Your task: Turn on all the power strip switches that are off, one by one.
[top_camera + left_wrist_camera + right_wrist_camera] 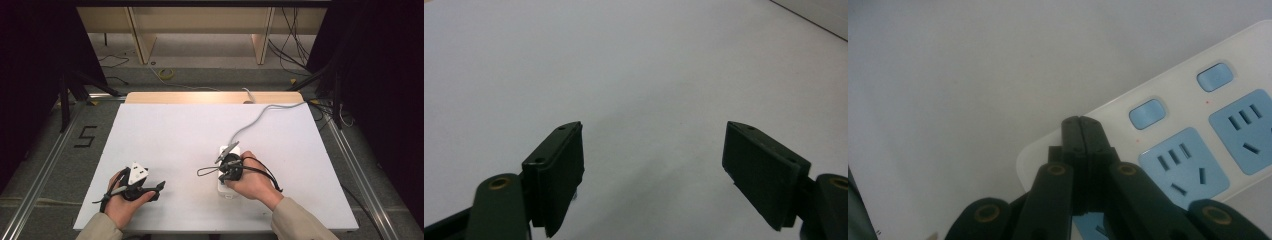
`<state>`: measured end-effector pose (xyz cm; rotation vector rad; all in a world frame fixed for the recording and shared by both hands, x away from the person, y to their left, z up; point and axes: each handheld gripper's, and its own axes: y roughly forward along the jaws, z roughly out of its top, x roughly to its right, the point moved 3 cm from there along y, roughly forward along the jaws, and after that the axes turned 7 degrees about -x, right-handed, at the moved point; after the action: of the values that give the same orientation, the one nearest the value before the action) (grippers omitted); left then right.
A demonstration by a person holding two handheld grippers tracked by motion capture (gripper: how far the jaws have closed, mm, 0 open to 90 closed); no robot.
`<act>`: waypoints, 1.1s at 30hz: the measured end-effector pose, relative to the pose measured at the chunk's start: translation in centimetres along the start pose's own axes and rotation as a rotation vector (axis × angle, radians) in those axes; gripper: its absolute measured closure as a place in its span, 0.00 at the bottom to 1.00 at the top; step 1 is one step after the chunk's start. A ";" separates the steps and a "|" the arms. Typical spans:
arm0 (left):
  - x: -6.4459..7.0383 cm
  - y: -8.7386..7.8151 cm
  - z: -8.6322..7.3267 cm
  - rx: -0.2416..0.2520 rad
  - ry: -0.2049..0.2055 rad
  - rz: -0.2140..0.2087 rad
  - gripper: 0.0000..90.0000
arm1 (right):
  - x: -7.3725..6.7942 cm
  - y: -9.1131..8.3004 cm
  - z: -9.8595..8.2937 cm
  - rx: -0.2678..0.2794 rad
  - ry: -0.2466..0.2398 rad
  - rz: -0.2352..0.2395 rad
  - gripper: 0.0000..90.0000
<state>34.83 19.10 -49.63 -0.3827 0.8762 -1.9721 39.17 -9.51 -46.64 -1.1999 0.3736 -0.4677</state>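
White table (175, 140): the right gripper (1081, 122), jaws pressed together, hovers over a power strip (1168, 135); the left gripper (654, 165) rests wide open at near left.

The power strip (229, 170) lies on the table (175, 140), right of centre toward the near edge, under the right gripper (231, 167). The left gripper (150, 189) sits far left, near the near edge.

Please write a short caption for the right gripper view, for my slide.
Right gripper, jaws shut, poised over the white power strip near its blue rocker switch.
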 end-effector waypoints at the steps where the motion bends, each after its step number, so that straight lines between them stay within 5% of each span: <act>1: 0.0 0.0 0.0 0.000 0.000 0.000 0.27 | 0.0 0.0 0.0 0.000 0.000 0.000 1.00; 9: 0.1 0.0 0.0 -0.001 0.000 -0.002 0.27 | -0.3 0.1 -0.2 -0.018 -0.008 0.012 1.00; 20: 0.0 0.1 0.0 -0.004 0.003 -0.002 0.27 | -0.3 -0.1 -0.5 0.040 -0.004 -0.002 1.00; 25: 0.0 0.1 0.0 -0.003 0.003 -0.002 0.27 | -0.1 -0.8 -0.4 0.109 -0.001 -0.003 1.00; 33: 0.0 0.1 0.0 -0.002 0.001 -0.003 0.27 | 0.3 -1.1 -0.5 0.123 0.003 -0.013 1.00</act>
<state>34.84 19.04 -49.67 -0.3846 0.8784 -1.9742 38.99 -10.43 -45.73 -1.0833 0.3346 -0.4966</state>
